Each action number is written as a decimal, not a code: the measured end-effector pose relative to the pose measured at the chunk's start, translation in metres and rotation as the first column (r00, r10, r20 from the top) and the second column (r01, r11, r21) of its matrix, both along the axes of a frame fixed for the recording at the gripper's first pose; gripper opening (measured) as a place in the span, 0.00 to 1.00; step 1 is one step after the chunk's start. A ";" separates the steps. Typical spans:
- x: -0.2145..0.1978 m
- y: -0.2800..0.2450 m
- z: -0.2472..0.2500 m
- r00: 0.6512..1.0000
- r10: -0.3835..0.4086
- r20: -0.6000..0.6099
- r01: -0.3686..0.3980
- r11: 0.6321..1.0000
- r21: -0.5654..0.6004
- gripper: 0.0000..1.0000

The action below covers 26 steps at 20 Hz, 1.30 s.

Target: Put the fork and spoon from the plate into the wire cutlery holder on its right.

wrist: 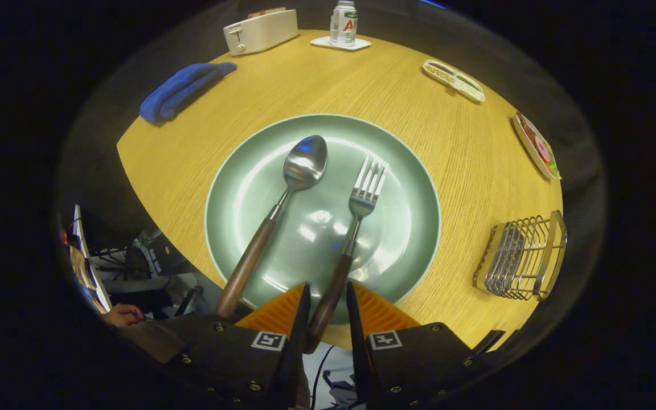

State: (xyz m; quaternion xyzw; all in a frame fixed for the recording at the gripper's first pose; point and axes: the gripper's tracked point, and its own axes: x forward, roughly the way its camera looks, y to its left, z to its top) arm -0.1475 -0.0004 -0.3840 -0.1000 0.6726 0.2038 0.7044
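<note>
On the green plate point(248, 171) in the middle of the desk point(419, 131), both the spoon point(282, 199) and the fork point(356, 216) are laid side by side, wooden handles pointing back toward the tongs point(328, 299). So basically nothing is delivered yet. The wire cutlery holder point(521, 256), parked on the desk to the right of the plate, looks empty from here, at least no handle is seen sticking out of it.

The tongs are spread a little, with the fork's handle sitting right in the gap between the two fingers. Whether the pads are actually pressed on the wood can't really be told; a sliver of space seems to be left on each side, so it's judged as a grab being lined up, not finished.

Still left, by the look of it: fork pinched, lifted, carried right and dropped in the holder, then the same for the spoon, which is untouched just left of the fingers.
</note>
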 end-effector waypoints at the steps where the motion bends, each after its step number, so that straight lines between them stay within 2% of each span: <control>1: 0.003 -0.001 -0.002 1.000 0.015 -0.006 -0.015 1.000 -0.004 0.39; 2: 0.003 -0.013 -0.020 0.999 -0.024 0.022 0.025 0.998 -0.058 0.39; 3: 0.012 -0.014 -0.010 1.000 -0.028 -0.004 0.028 0.998 -0.058 0.08; 6: 0.014 -0.009 -0.009 0.996 -0.075 -0.054 0.076 0.997 0.004 0.08; 7: 0.015 -0.013 -0.007 0.996 -0.069 -0.065 0.069 0.998 0.001 0.02; 11: 0.018 -0.025 0.006 0.993 -0.022 -0.112 0.023 1.000 0.010 0.02; 15: 0.024 -0.045 0.037 0.985 0.060 -0.165 -0.058 0.998 0.015 0.02; 19: 0.027 -0.081 0.070 0.960 0.178 -0.217 -0.188 0.982 -0.023 0.02; 26: 0.038 -0.160 0.127 0.931 0.236 -0.279 -0.273 0.957 -0.102 0.02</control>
